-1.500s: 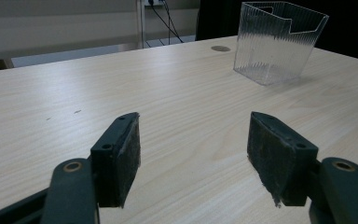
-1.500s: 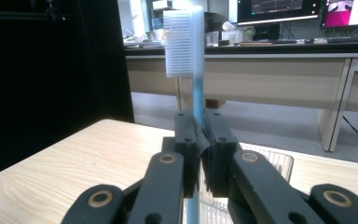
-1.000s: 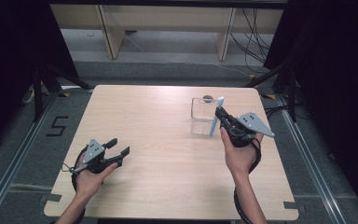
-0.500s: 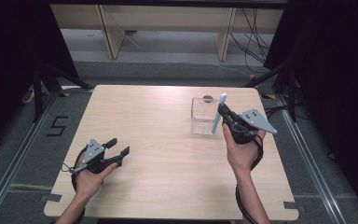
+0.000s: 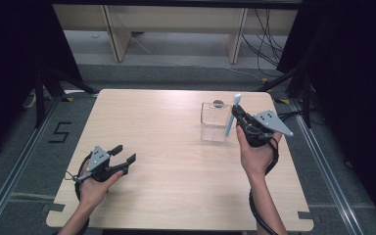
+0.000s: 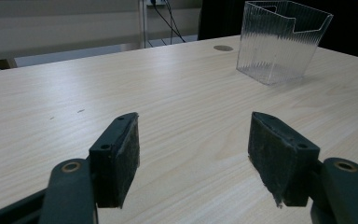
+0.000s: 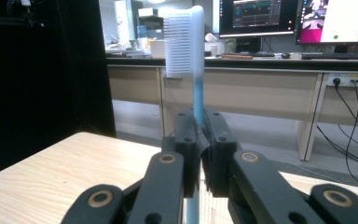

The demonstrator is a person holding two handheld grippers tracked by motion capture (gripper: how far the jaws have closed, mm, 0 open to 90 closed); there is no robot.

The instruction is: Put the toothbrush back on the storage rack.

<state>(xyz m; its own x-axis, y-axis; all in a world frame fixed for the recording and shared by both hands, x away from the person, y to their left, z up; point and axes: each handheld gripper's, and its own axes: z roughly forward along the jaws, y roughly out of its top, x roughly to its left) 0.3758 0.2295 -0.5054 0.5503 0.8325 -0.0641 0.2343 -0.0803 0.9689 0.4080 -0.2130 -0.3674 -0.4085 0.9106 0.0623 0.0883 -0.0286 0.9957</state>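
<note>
A light blue toothbrush [image 5: 234,116] with white bristles stands nearly upright, head up, in my right gripper [image 5: 236,120], which is shut on its handle. In the right gripper view the toothbrush [image 7: 194,51] rises from between the closed pads, bristles facing left. It hangs just beside the right wall of a clear ribbed plastic container [image 5: 214,121] at the table's far right. My left gripper [image 5: 124,154] rests at the near left of the table, open with nothing between its pads [image 6: 116,156]. The container [image 6: 282,39] stands empty far ahead of it.
The light wooden table [image 5: 166,161] has a small dark round hole [image 5: 218,103] just behind the container. Black frames and cables flank the table. Shelving and desks with monitors [image 7: 256,16] stand beyond the far edge.
My right gripper has drifted a little to the right with the toothbrush, which now stands more upright. The left hand has kept still.
</note>
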